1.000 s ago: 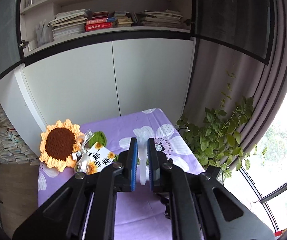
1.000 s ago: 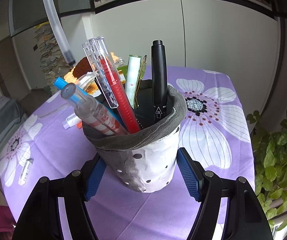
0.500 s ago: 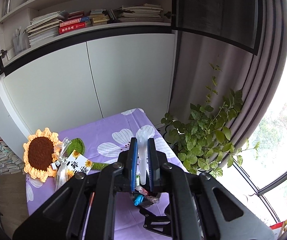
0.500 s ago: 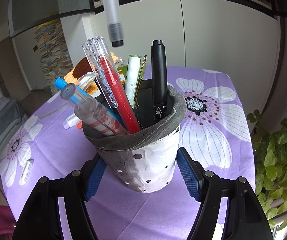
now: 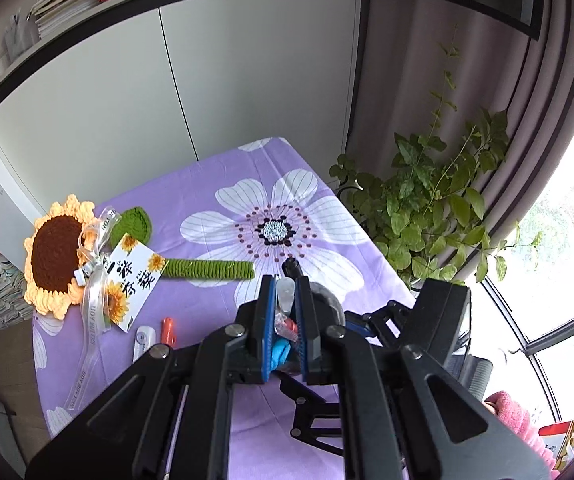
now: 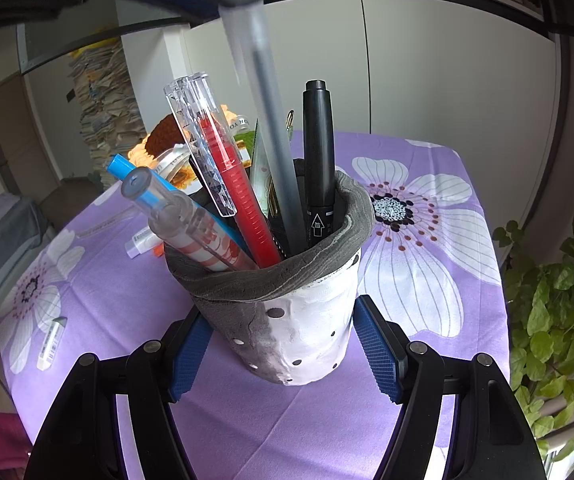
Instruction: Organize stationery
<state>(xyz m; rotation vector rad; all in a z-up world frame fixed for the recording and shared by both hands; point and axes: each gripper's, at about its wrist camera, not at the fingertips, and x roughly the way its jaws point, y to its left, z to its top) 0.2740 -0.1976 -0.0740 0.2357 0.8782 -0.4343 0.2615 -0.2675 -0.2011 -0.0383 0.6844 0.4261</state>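
One pen holder (image 6: 287, 320); seven pens inside.

Pen holder (image 6: 287, 320): grey-and-white cup with small round holes and a folded grey rim; upright on the purple flowered cloth; blue pads touch both sides. Inside, leaning left: striped clear pen (image 6: 191, 232), blue pen (image 6: 135, 172), red pen with clear cap (image 6: 223, 168); black marker (image 6: 318, 160) upright at right. Frosted translucent pen (image 6: 267, 120): tilted, lower end inside the cup between red pen and marker; upper end clamped from above.
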